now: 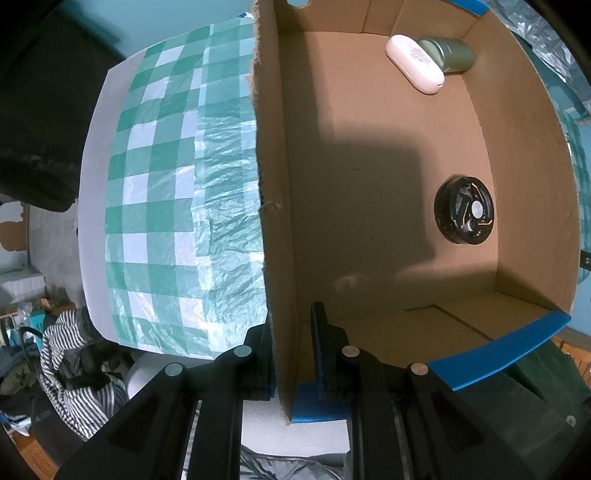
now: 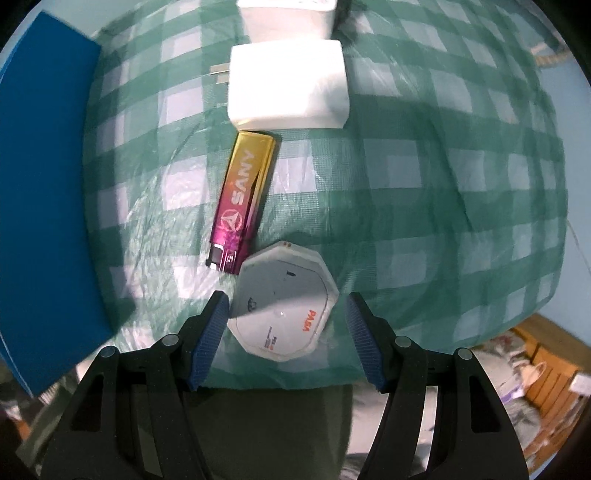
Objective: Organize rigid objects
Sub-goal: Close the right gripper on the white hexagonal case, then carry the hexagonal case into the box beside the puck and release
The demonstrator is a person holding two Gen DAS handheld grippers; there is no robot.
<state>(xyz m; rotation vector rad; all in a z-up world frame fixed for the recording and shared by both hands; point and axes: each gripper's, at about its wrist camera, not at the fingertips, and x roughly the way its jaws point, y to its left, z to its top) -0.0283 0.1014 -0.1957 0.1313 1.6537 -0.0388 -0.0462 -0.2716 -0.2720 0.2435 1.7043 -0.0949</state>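
In the left wrist view my left gripper (image 1: 290, 326) points down and is shut on the left wall of an open cardboard box (image 1: 275, 192), one finger on each side. Inside the box lie a white oval case (image 1: 413, 64), a green cylinder (image 1: 454, 55) and a black round gadget (image 1: 464, 210). The right wrist view has my right gripper (image 2: 286, 299) open above the cloth. A white octagonal device (image 2: 284, 306) lies between its blue pads (image 2: 210, 332), with a gap on the right side. A gold-to-pink lighter (image 2: 243, 199) and a white charger (image 2: 288, 86) lie beyond it.
A green-and-white checked cloth (image 2: 443, 184) covers the table. A second white block (image 2: 288, 14) sits at the top edge. A blue box flap (image 2: 48, 203) stands at the left. The table's near edge (image 2: 280, 386) runs just under my right fingers; striped clothing (image 1: 74, 369) lies below.
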